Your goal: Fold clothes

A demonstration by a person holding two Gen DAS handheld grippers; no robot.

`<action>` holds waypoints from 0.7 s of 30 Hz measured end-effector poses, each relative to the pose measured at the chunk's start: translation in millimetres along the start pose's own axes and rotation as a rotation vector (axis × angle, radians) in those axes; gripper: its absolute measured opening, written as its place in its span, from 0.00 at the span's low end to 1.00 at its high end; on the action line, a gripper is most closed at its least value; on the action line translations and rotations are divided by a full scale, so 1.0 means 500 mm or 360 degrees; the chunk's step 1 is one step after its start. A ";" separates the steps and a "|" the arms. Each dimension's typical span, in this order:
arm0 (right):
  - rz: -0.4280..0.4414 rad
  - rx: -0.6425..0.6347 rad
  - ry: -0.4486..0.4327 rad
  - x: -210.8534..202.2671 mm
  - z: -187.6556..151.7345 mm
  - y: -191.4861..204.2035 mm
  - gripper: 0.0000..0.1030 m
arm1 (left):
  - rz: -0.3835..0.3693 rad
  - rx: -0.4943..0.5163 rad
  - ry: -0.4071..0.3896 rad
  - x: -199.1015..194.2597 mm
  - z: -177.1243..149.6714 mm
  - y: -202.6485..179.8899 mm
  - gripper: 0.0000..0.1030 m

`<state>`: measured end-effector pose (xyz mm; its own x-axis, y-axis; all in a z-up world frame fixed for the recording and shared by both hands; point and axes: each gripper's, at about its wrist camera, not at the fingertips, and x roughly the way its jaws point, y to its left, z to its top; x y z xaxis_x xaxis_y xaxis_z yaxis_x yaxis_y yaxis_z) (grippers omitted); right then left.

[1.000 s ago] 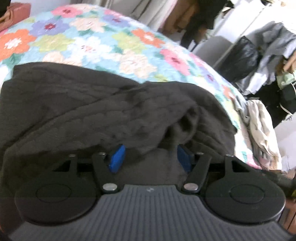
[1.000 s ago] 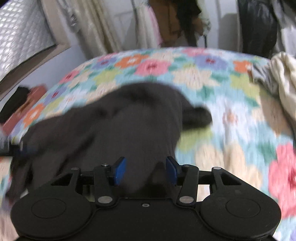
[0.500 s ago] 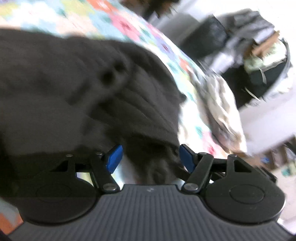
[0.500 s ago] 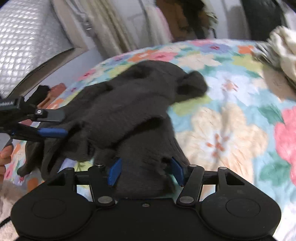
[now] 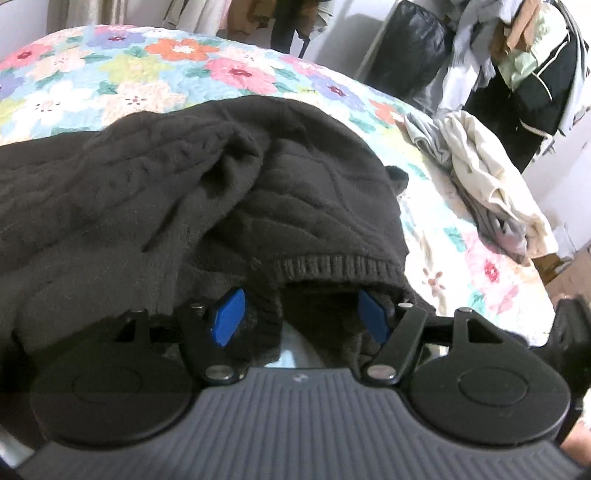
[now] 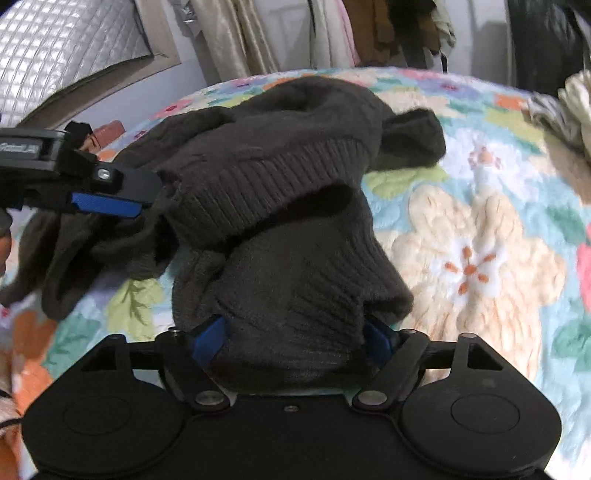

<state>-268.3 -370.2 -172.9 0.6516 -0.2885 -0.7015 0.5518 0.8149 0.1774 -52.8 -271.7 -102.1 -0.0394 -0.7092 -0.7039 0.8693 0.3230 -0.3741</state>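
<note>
A dark brown knitted sweater (image 5: 155, 192) lies bunched on the flowered quilt (image 5: 155, 70). My left gripper (image 5: 301, 317) stands open at the sweater's near edge. The ribbed hem (image 5: 332, 264) and loose knit lie between its blue pads (image 5: 229, 315) without being pinched. In the right wrist view the same sweater (image 6: 280, 155) is heaped on the bed, and a thick fold of it (image 6: 295, 295) fills the gap of my right gripper (image 6: 293, 338). Its jaws are opening, and the knit drapes over both pads. The left gripper (image 6: 136, 199) shows side-on at the sweater's left edge.
A pile of cream and grey clothes (image 5: 491, 184) lies at the bed's right edge, also in the right wrist view (image 6: 569, 107). Behind the bed stand a black bag (image 5: 410, 48) and hanging garments (image 6: 332, 33). A quilted headboard (image 6: 55, 55) rises at the left.
The right gripper has sunk toward the bed with the fold of sweater and its jaws have widened. The left gripper has swung sideways to the ribbed hem.
</note>
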 end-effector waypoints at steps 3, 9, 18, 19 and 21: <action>-0.0027 -0.0013 -0.0032 -0.011 0.001 -0.005 0.53 | 0.0007 -0.0007 0.0003 -0.001 0.002 0.004 0.65; -0.0118 -0.0170 -0.0079 -0.034 0.022 -0.006 0.19 | 0.0112 0.0082 -0.0053 -0.020 -0.005 0.002 0.73; -0.0503 0.0016 -0.0248 -0.104 0.074 -0.165 0.03 | 0.0051 -0.0038 -0.0092 -0.033 -0.001 0.031 0.75; -0.0496 0.0082 -0.0234 -0.108 0.069 -0.182 0.00 | 0.0047 -0.0008 -0.0093 -0.030 -0.001 0.021 0.75; -0.0516 0.0144 -0.0198 -0.113 0.065 -0.200 0.00 | 0.0047 0.0098 -0.0086 -0.025 -0.005 -0.001 0.75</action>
<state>-343.3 -451.7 -128.8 0.4903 -0.5884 -0.6429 0.7806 0.6245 0.0237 -54.1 -261.2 -94.7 0.0117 -0.7332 -0.6800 0.8984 0.3062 -0.3148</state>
